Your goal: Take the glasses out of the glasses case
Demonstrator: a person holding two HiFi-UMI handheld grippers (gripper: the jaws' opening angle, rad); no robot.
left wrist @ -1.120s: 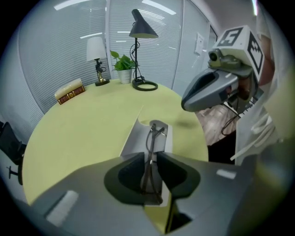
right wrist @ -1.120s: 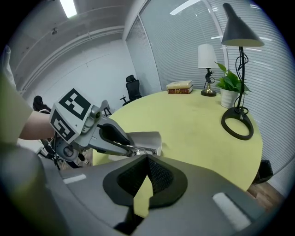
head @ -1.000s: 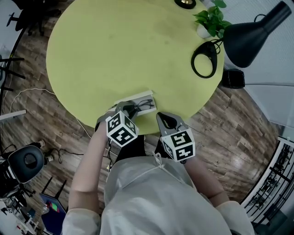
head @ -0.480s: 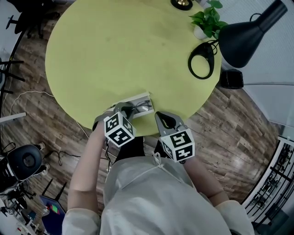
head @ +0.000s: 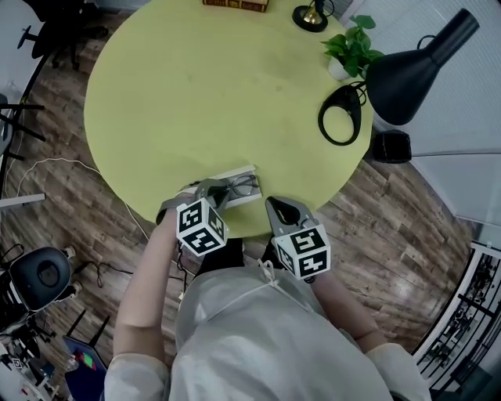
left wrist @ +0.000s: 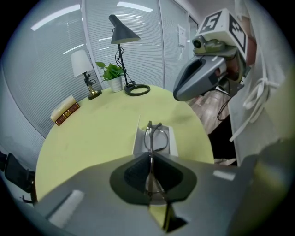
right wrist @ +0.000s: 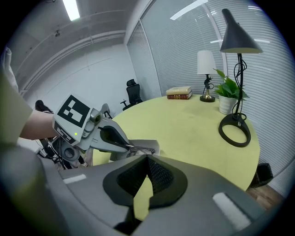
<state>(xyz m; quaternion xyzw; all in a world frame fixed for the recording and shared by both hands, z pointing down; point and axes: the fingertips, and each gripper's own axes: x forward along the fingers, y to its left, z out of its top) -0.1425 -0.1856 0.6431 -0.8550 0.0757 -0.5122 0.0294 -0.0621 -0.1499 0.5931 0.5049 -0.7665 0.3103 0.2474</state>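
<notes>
An open white glasses case (head: 232,174) lies at the near edge of the round yellow-green table (head: 196,86). Thin dark-framed glasses (head: 243,186) are just over the case. My left gripper (head: 213,191) is shut on them. In the left gripper view the glasses (left wrist: 155,137) run forward from the closed jaws, lenses above the case (left wrist: 172,142). My right gripper (head: 279,210) hovers to the right of the case at the table's rim, shut with nothing in it. In the right gripper view the left gripper (right wrist: 120,142) holds the glasses (right wrist: 140,149) beside the case (right wrist: 151,144).
At the far right of the table stand a black desk lamp (head: 407,63) with a ring base (head: 339,116) and a potted plant (head: 350,48). At the back are a small lamp (head: 311,16) and books (head: 235,4). Cables and a chair base (head: 45,274) are on the wooden floor.
The head view has shifted a little, showing more of the table's far side. The left gripper stays shut on the glasses at the case; the right gripper has barely moved.
</notes>
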